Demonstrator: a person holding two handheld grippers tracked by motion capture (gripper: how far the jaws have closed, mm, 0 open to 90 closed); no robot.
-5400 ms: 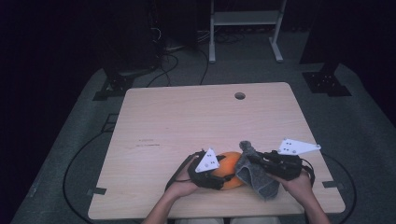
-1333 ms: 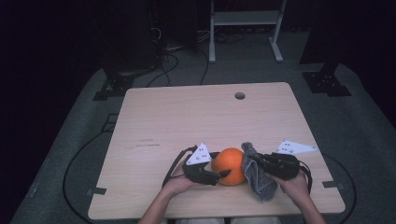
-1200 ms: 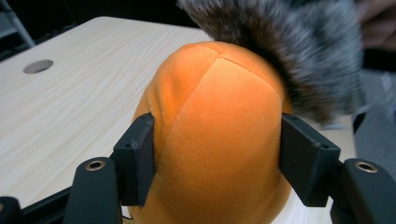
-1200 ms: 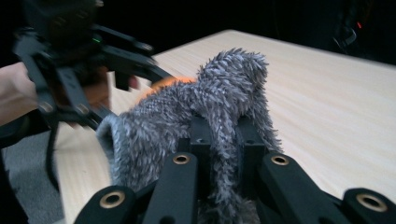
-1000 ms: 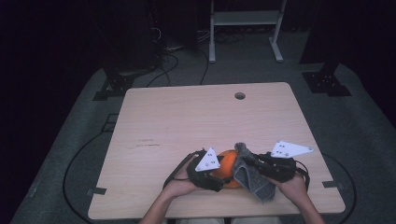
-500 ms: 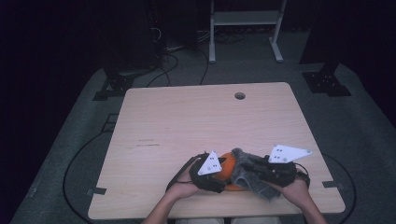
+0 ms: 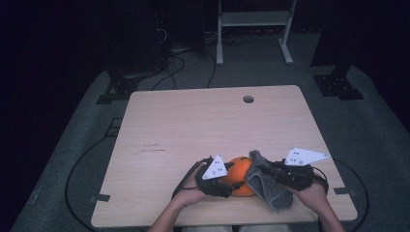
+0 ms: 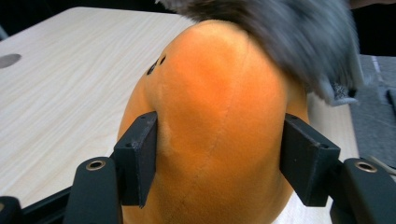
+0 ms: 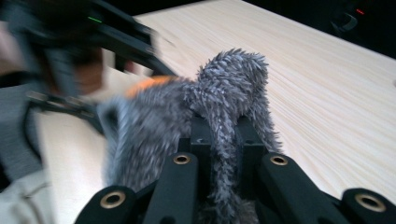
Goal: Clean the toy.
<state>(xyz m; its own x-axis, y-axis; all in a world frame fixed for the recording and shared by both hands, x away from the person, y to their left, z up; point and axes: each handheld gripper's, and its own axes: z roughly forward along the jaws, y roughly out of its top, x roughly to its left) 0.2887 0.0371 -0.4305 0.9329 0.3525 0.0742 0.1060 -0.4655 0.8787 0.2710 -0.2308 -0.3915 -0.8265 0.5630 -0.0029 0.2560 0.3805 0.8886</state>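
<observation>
orange plush [image 8: 219, 121] between left tongs [image 8: 219, 158]

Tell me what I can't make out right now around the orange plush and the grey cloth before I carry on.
- Orange plush: its underside is cut off by the left gripper view's bottom edge; its top is hidden by the grey cloth.
- Grey cloth's contact with the plush: motion-blurred in the right gripper view.
- Left gripper: jaws too small and shadowed in the high view.
- Right gripper: its pads are buried in cloth.
</observation>
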